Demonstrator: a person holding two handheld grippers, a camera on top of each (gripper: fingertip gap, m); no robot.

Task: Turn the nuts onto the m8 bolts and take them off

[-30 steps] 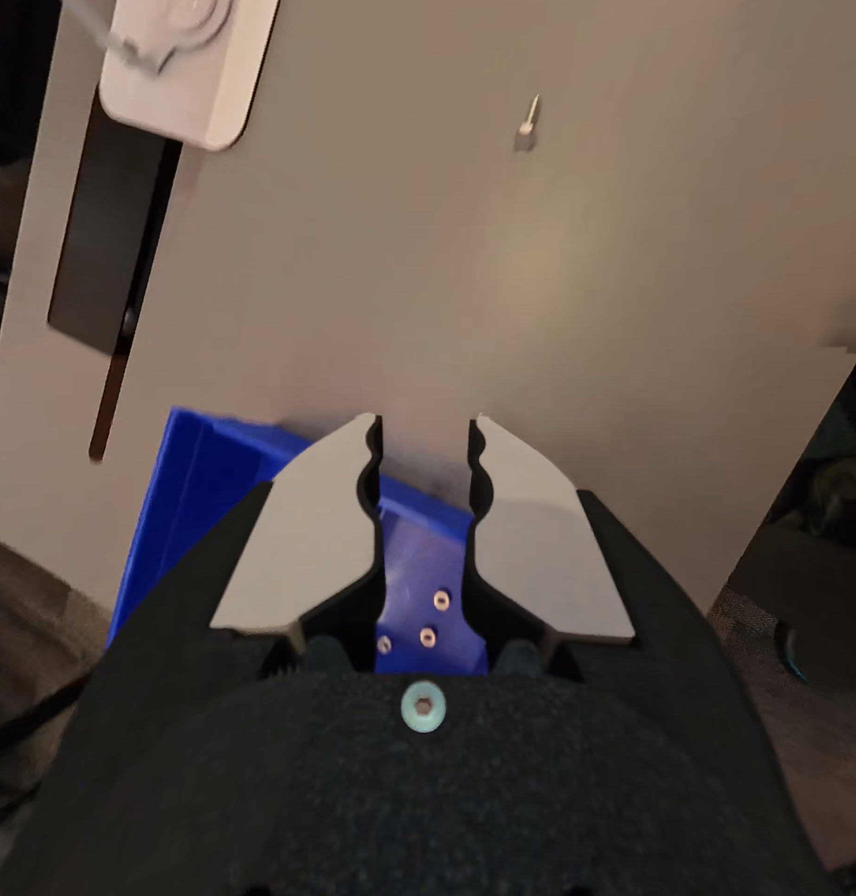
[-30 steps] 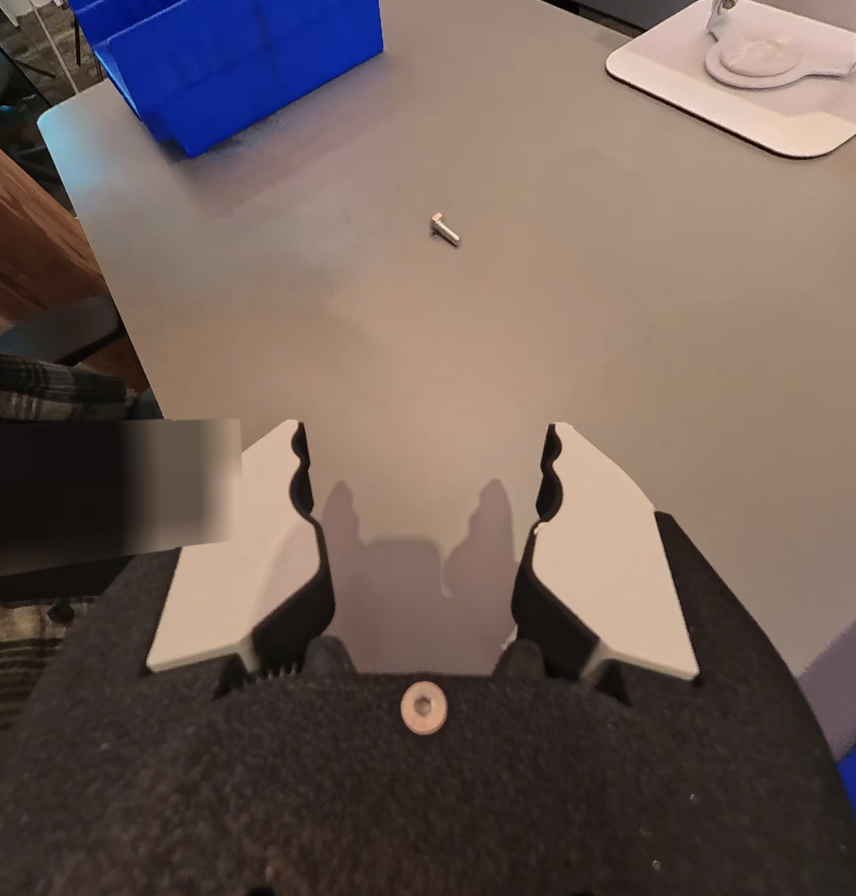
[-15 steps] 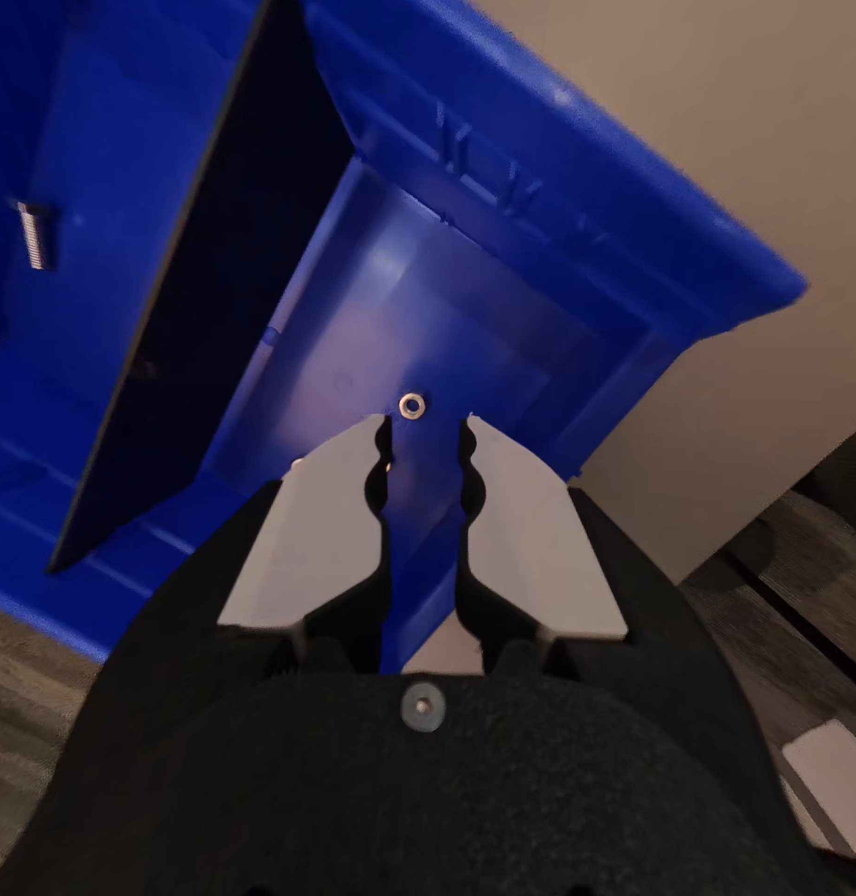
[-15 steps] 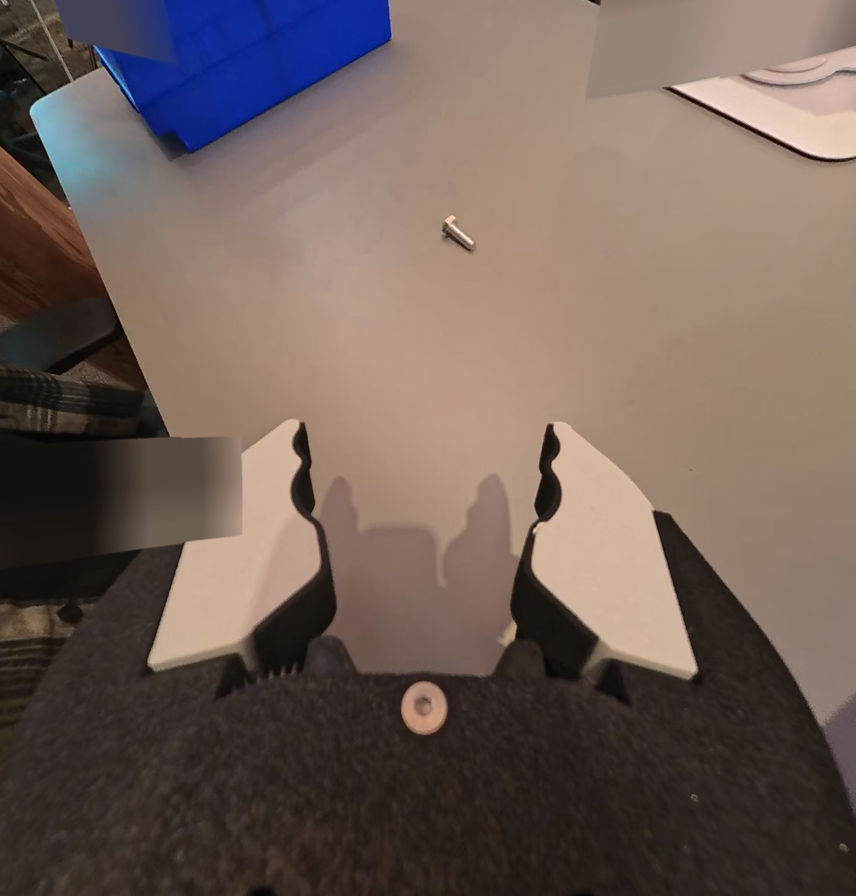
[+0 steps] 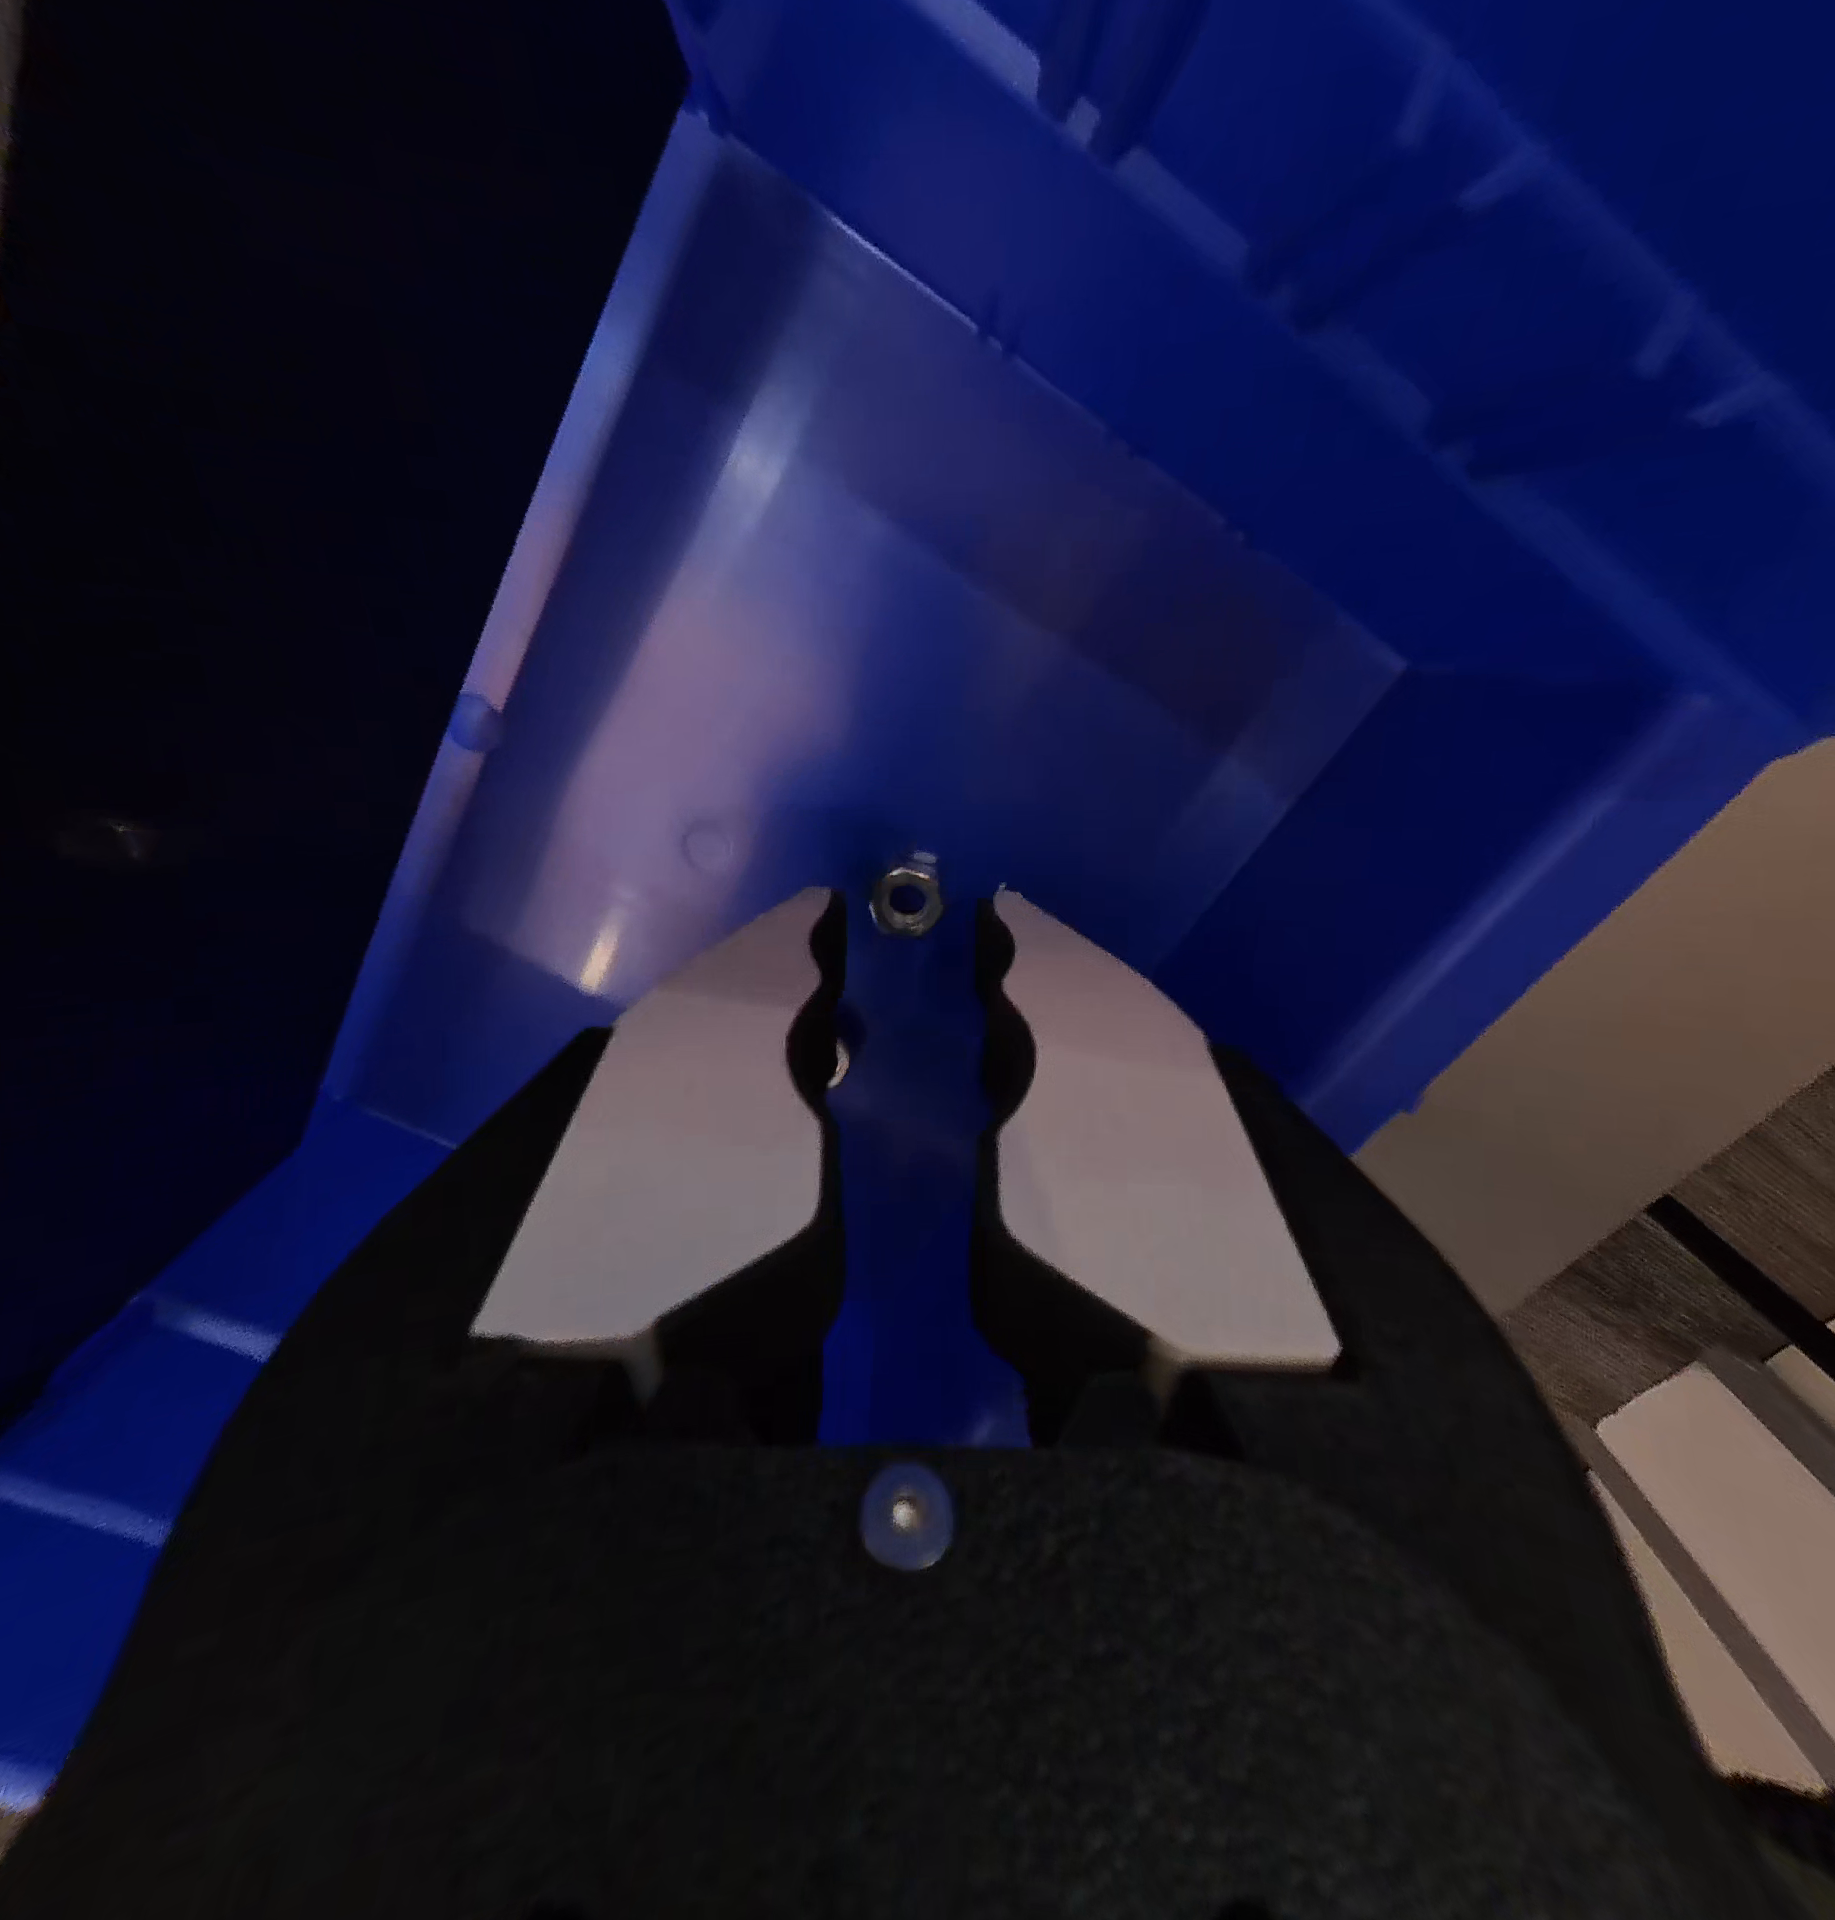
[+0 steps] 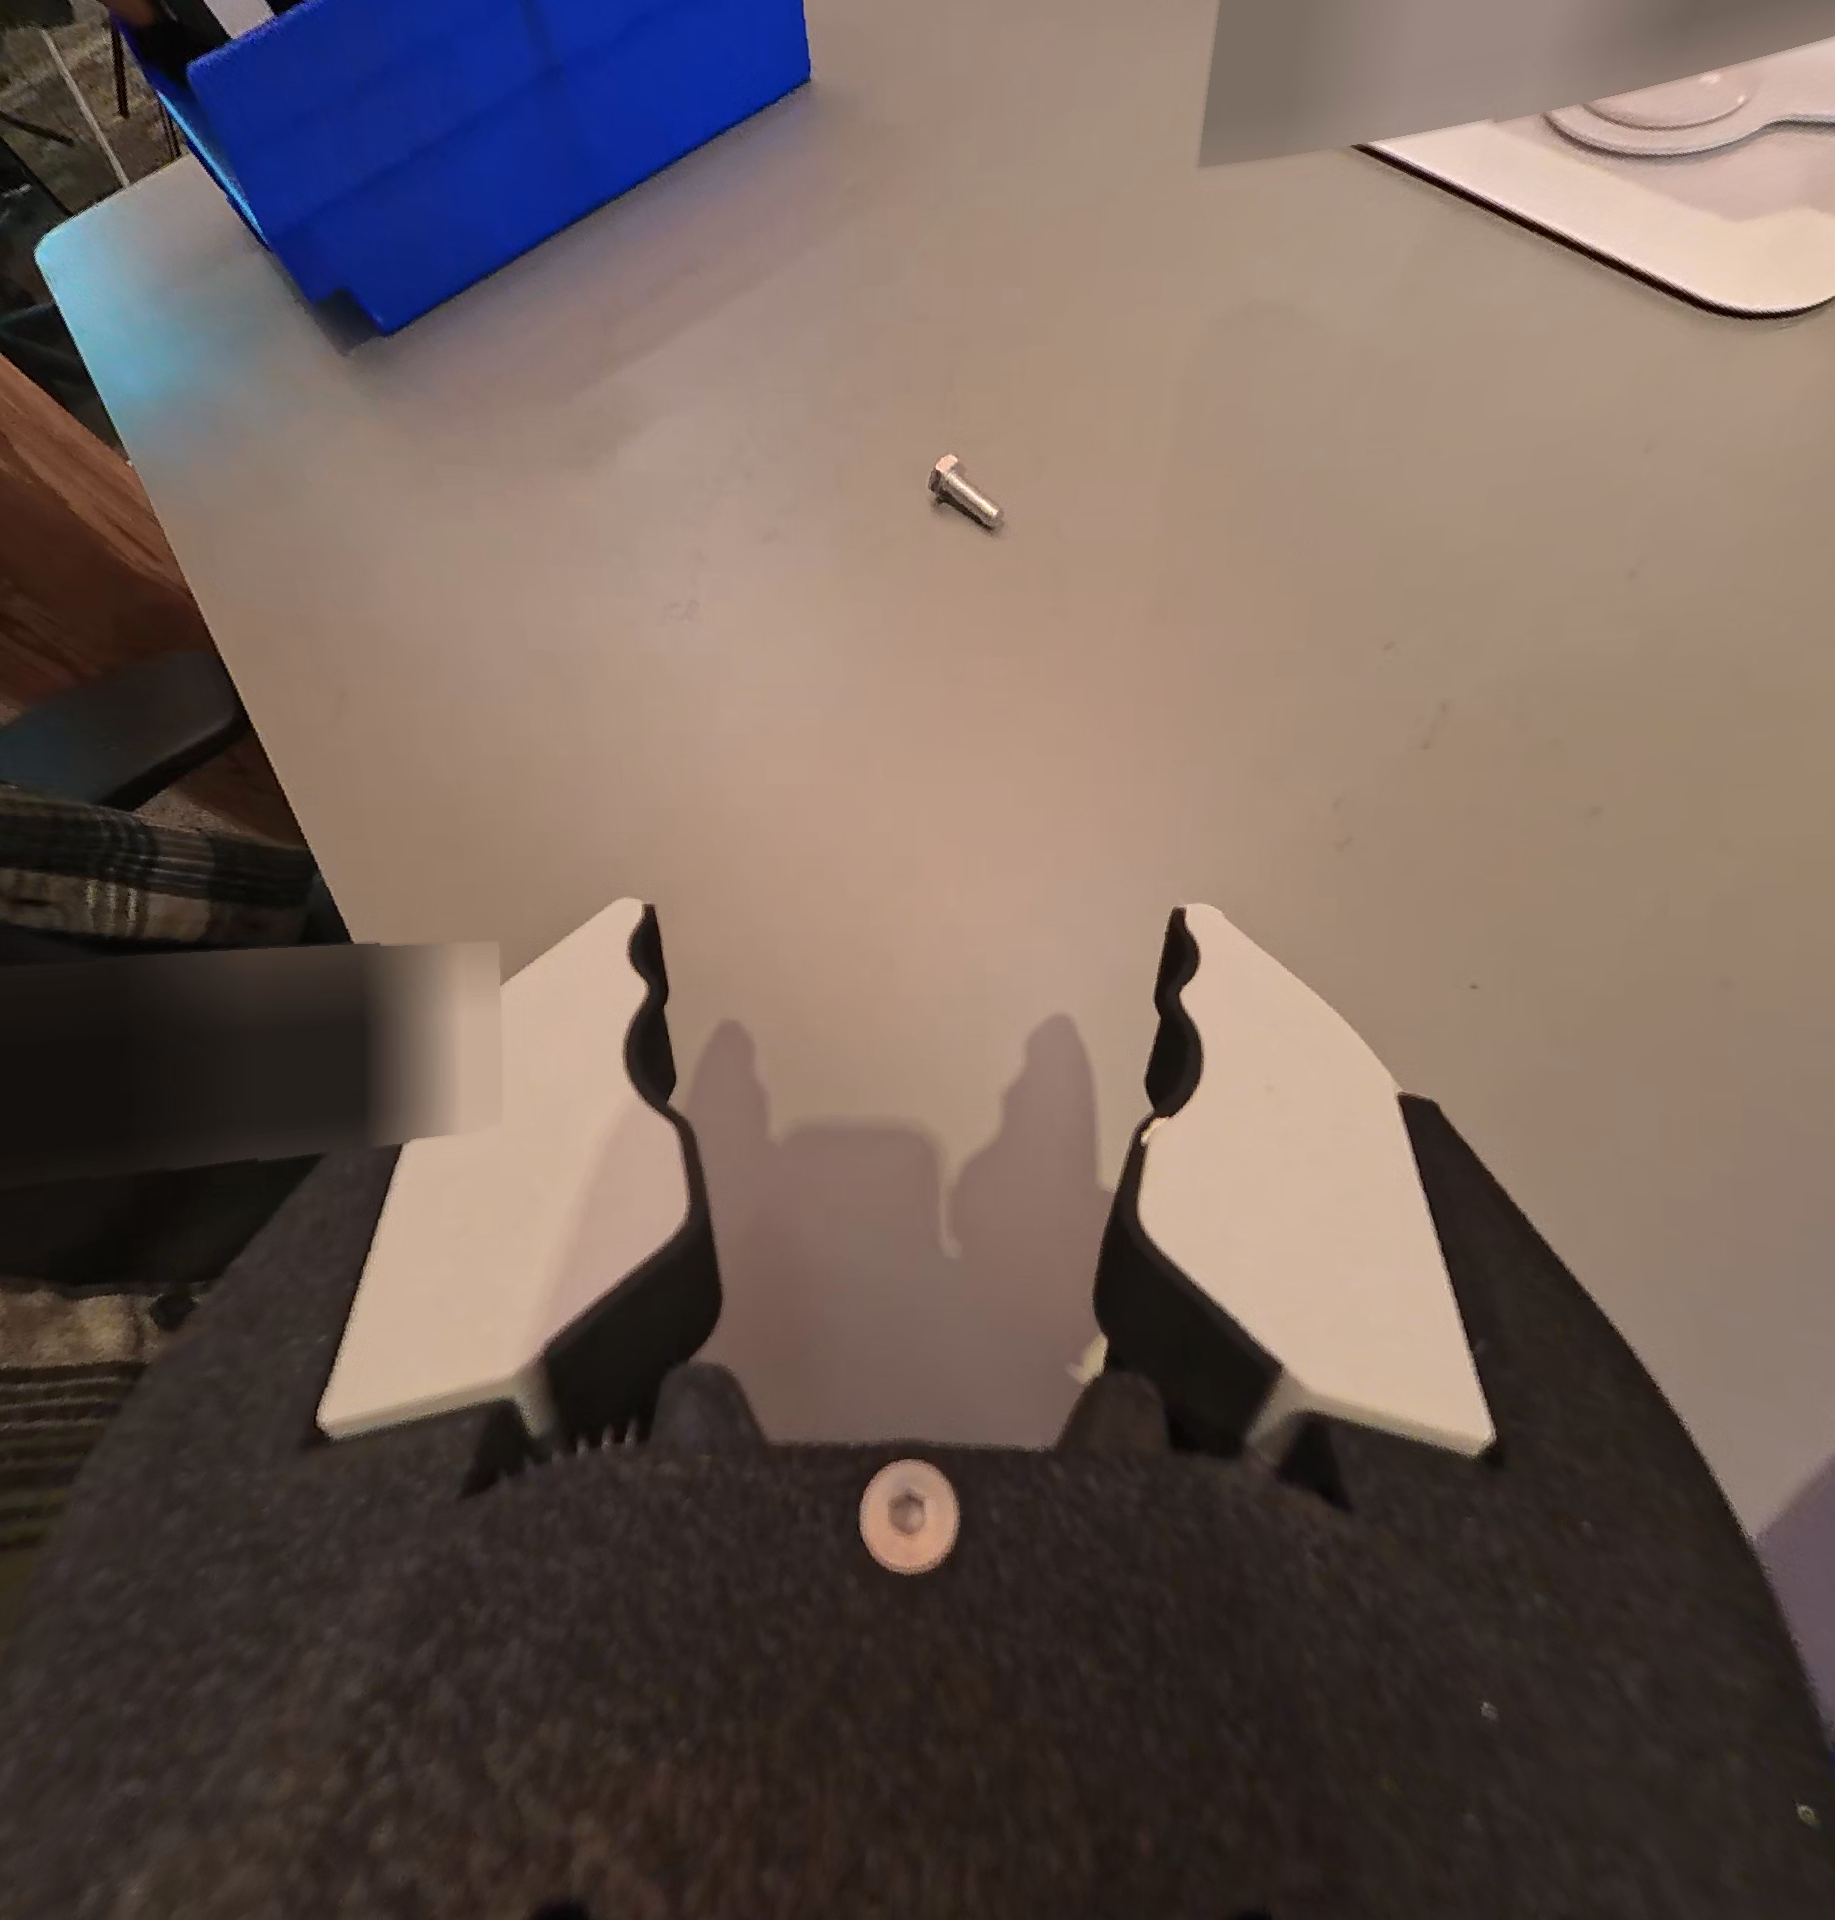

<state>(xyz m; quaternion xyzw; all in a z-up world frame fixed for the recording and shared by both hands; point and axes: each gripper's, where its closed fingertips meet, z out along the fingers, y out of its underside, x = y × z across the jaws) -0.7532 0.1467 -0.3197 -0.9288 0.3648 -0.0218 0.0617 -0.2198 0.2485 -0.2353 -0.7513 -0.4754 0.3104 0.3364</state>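
Note:
In the left wrist view, my left gripper (image 5: pixel 908 906) reaches down into a blue bin (image 5: pixel 996 436). Its jaws stand a small gap apart, open. A silver nut (image 5: pixel 905 904) lies on the bin floor right between the fingertips, not gripped. A second nut (image 5: pixel 840 1062) shows partly behind the left finger. In the right wrist view, my right gripper (image 6: pixel 913 920) is wide open and empty, low over the grey table (image 6: pixel 1308 727). A silver bolt (image 6: pixel 965 494) lies on the table well ahead of it.
A blue bin (image 6: pixel 497 135) stands at the table's far left corner in the right wrist view. A white pad (image 6: pixel 1671 208) with a pale object lies at the far right. A wooden unit (image 6: pixel 51 540) and a plaid sleeve (image 6: pixel 113 862) are at the left edge. The left gripper's tips are roughly 55 cm from the right gripper's. My right gripper is the nearer one to the silver bolt (image 6: pixel 965 494): about 25 cm, against 40 cm.
My left gripper swung from over the table down into the blue bin and closed in on a nut, the jaws narrowing slightly. The right gripper stayed open, drifting slightly.

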